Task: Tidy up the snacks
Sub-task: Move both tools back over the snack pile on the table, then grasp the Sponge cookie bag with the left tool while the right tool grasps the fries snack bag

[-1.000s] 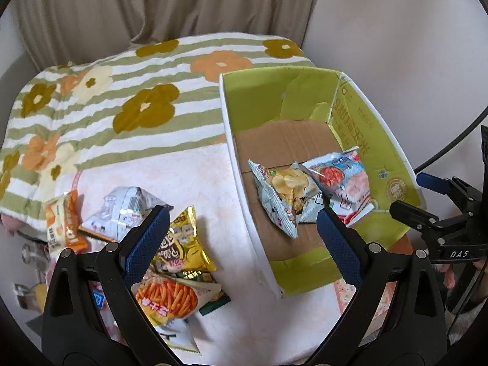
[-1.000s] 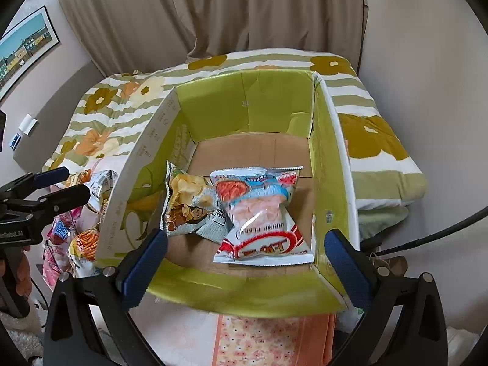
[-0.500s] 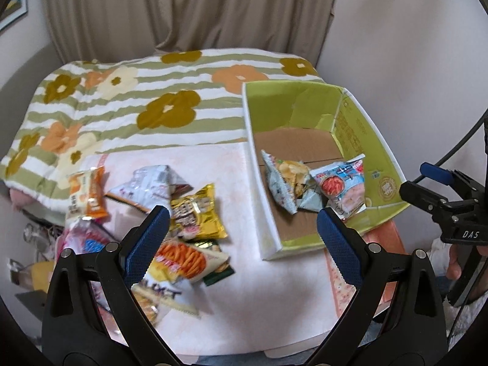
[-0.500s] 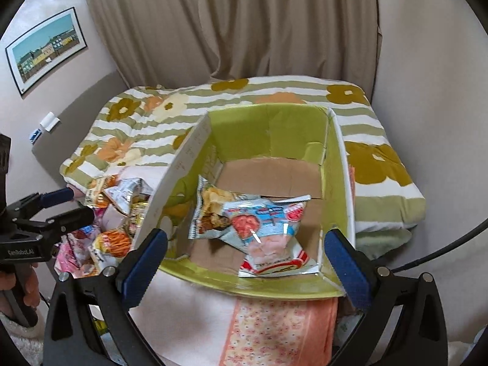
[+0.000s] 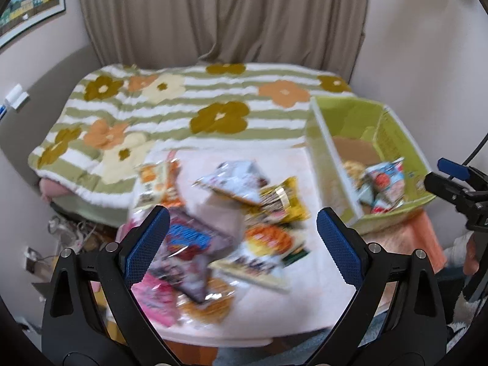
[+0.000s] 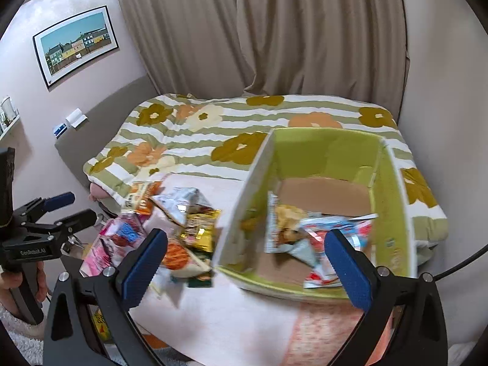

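Hovering with both jaws wide and empty: snack pile (image 5: 225,238) lies beneath my left gripper (image 5: 241,241), box (image 6: 393,201) beneath my right gripper (image 6: 244,262).

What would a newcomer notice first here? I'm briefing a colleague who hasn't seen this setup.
Probably the open green cardboard box on the right of the low table, with two snack bags inside. Next, the loose heap of colourful snack packets left of it, and behind both the flower-patterned striped quilt.
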Available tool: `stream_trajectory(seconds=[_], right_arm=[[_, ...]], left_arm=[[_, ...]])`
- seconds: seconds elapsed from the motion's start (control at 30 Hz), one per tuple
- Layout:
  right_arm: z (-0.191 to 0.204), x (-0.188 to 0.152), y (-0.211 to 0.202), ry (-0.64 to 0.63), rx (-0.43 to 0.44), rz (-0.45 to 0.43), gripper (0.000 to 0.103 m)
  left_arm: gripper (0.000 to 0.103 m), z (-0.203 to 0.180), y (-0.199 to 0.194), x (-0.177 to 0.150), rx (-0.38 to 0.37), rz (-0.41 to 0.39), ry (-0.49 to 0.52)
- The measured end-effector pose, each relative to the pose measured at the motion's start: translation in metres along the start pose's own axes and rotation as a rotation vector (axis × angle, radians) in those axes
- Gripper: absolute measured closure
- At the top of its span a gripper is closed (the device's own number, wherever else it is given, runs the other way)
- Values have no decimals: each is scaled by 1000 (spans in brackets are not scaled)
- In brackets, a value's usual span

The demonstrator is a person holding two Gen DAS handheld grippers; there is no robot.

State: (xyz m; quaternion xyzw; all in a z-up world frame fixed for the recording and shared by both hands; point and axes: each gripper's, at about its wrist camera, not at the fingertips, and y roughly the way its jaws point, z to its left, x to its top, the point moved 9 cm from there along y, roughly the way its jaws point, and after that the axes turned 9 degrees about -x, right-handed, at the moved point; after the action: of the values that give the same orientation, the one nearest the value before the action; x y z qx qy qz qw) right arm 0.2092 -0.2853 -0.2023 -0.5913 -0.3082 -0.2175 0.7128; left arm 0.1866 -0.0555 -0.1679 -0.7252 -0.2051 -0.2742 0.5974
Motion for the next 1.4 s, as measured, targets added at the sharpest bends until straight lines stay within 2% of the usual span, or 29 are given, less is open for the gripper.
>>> stream_trajectory(seconds=[0.2,0.37,0.53,0.73,1.1,1.13,1.2,1.27,1.4], right_arm=[[50,-17,17,70,13,68,1],[81,-37,35,162,8,140,1],[100,-61,65,276,-12,230,1],[112,-85,105,421,6,327,1],[132,-97,159,465,6,431,1],[133,-98,161,468,5,436,1],[134,-99,165,474,2,444,1],[134,-100,168,480,0,452,1],[133,-103,176,500,-5,470,1]], left_arm=[[6,55,-4,-26,-12,72,31],[6,85,17,-46,-89,167,55],[6,97,53,-62,-159,266,93],[6,107,95,-78,-181,348,93],[7,113,142,-94,-196,433,61],[8,113,143,-94,-194,437,60],[21,113,148,-95,-194,448,53],[29,116,152,-97,-192,467,43],[32,116,156,-99,-211,476,37]])
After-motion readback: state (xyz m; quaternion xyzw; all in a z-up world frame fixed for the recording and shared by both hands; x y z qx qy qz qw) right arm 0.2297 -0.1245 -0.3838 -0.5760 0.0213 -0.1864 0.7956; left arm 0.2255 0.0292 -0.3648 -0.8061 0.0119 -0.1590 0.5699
